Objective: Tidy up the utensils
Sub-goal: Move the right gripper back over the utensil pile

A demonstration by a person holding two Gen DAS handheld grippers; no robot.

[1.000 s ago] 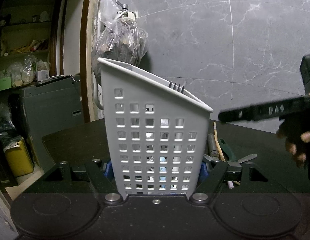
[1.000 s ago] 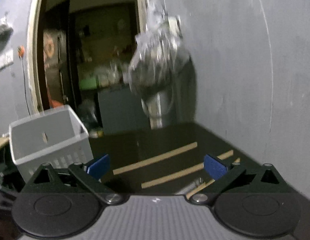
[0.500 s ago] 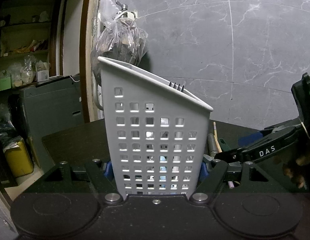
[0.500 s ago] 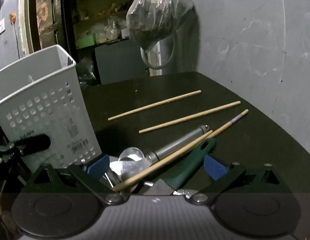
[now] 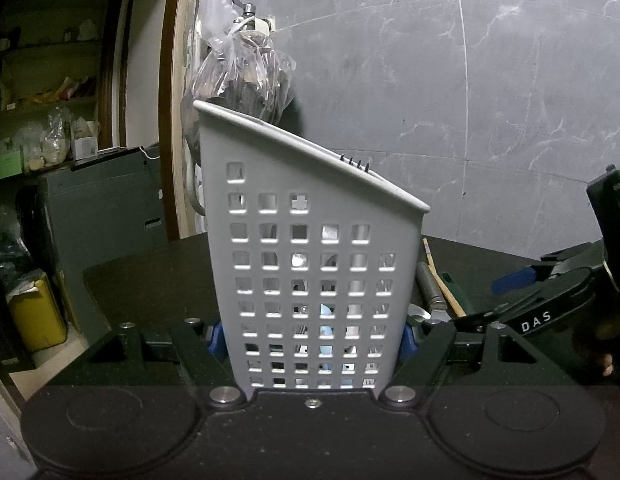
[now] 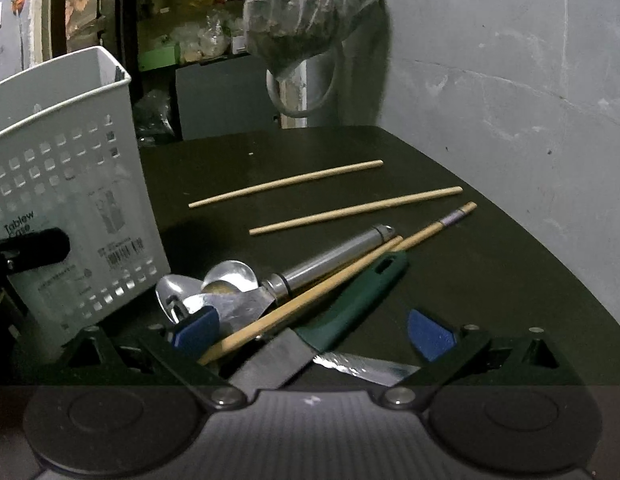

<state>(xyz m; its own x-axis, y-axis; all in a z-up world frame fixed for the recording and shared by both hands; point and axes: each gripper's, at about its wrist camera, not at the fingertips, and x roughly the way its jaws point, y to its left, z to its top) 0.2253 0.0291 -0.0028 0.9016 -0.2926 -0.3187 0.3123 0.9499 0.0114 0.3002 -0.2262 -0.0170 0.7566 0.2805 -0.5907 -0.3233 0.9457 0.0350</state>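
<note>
Left wrist view has hardly changed since half a second ago: the left gripper (image 5: 311, 338) still clamps the grey perforated caddy (image 5: 310, 264) between its blue pads, the caddy upright on the dark table (image 5: 150, 280) with black fork tines (image 5: 354, 163) poking above its rim. What differs is to the right of the caddy, where the right gripper (image 5: 509, 280) has sunk lower and closer to the utensils lying there. Right wrist view shows what the caddy hides from the other camera. Right of the caddy (image 6: 70, 184) lies a heap: two spoons (image 6: 214, 284), a steel-handled tool (image 6: 329, 256), a purple-banded chopstick (image 6: 349, 276) lying across them, and a green-handled knife (image 6: 349, 304) with its blade (image 6: 270, 360) toward the camera. Two plain chopsticks (image 6: 286, 182) lie apart from the heap, farther from the caddy's base. The right gripper (image 6: 313, 334) stands wide open with the chopstick tip and the knife between its blue pads (image 6: 429, 334), closed on nothing; a second ago it was pointed at the wall.
</note>
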